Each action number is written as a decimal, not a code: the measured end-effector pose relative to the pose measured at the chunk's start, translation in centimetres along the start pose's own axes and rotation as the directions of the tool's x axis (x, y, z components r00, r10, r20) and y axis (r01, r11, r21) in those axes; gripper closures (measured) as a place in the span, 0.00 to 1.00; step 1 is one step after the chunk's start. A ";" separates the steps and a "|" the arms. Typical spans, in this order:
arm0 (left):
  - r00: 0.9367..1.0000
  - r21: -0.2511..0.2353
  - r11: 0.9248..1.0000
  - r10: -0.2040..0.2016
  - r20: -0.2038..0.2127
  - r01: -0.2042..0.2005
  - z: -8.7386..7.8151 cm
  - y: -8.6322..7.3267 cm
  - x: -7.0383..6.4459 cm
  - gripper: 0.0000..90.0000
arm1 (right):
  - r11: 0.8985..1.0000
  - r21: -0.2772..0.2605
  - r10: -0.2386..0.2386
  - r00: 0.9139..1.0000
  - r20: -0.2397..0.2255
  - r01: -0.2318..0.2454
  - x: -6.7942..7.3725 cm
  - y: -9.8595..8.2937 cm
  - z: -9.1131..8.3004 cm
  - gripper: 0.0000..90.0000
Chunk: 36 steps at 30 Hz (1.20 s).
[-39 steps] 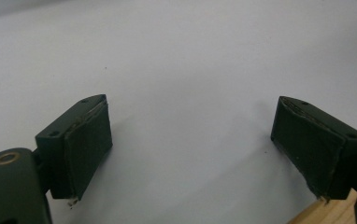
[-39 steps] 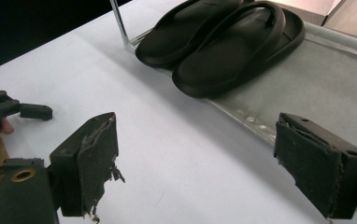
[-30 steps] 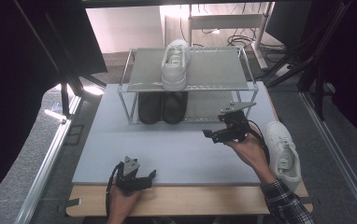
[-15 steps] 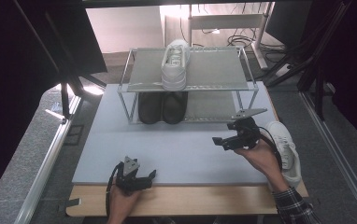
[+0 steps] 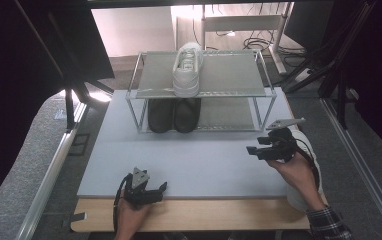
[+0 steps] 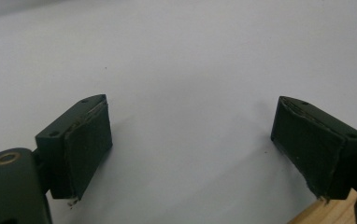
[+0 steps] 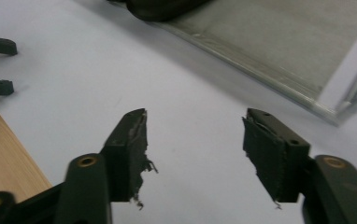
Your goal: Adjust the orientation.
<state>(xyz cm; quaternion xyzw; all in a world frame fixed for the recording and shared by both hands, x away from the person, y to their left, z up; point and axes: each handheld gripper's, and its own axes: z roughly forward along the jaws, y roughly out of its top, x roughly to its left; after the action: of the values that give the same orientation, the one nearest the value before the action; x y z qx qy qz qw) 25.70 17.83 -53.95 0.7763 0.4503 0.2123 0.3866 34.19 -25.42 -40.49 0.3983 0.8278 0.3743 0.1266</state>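
Right gripper (image 5: 257, 145) gapes empty, near right of rack (image 5: 259, 98), just beside the white shoe (image 5: 309, 165) on the mat's right edge, likely its target. Left gripper (image 5: 160, 188) rests agape, near edge, parked.

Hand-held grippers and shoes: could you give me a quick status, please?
Left hand-held gripper open, empty, near edge. Right hand-held gripper open, empty, beside white shoe on table. Second white shoe atop rack; black pair below.

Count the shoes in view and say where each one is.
4: a white shoe on the rack's top shelf, two black shoes on its lower shelf, another white shoe beside the right hand, partly hidden.
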 end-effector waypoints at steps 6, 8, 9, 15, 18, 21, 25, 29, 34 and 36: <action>1.000 -0.002 1.000 -0.004 0.001 0.004 0.0 0.0 0.0 0.14 | 0.999 0.039 -0.005 0.999 0.046 0.003 -1.5 -1.1 -1.3 0.66; 1.000 -0.002 1.000 -0.005 0.001 0.005 0.0 0.0 0.0 0.14 | 0.999 0.047 -0.001 0.998 0.066 -0.002 -2.1 -1.5 -1.6 0.70; 1.000 -0.002 1.000 -0.004 0.001 0.004 0.0 0.0 0.0 0.14 | 0.999 0.050 0.004 0.997 0.078 -0.008 -2.4 -1.7 -1.9 0.72; 1.000 0.000 1.000 -0.004 0.000 0.004 0.0 0.0 0.0 0.14 | 0.996 0.053 0.066 0.988 0.139 -0.074 -4.1 -2.7 -3.5 0.90; 1.000 -0.002 1.000 -0.005 0.000 0.005 0.0 0.0 0.0 0.14 | 0.993 0.047 0.098 0.980 0.172 -0.108 -4.8 -3.2 -4.3 0.97; 1.000 -0.002 1.000 -0.005 0.000 0.005 0.0 0.0 0.0 0.14 | 0.990 0.035 0.130 0.973 0.190 -0.139 -5.6 -3.7 -5.1 0.99; 1.000 -0.002 1.000 -0.005 -0.001 0.005 0.0 0.0 0.0 0.14 | 0.986 0.022 0.155 0.960 0.235 -0.165 -6.5 -4.5 -5.9 0.99; 1.000 -0.002 1.000 -0.005 -0.001 0.005 0.0 0.0 0.0 0.14 | 0.981 0.005 0.188 0.947 0.259 -0.196 -7.6 -5.4 -6.7 0.99; 1.000 -0.002 1.000 -0.005 -0.001 0.005 0.0 0.0 0.0 0.14 | 0.975 -0.009 0.215 0.933 0.289 -0.222 -8.6 -6.4 -7.3 0.99; 1.000 -0.002 1.000 -0.005 -0.001 0.005 0.0 0.0 0.0 0.14 | 0.972 -0.010 0.225 0.928 0.298 -0.233 -9.1 -6.9 -7.4 0.99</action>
<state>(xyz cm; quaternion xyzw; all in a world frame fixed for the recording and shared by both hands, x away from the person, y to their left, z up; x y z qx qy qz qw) 25.69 17.78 -53.97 0.7748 0.4521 0.2121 0.3876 32.43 -38.88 -41.13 0.5454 0.7519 0.3120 0.1999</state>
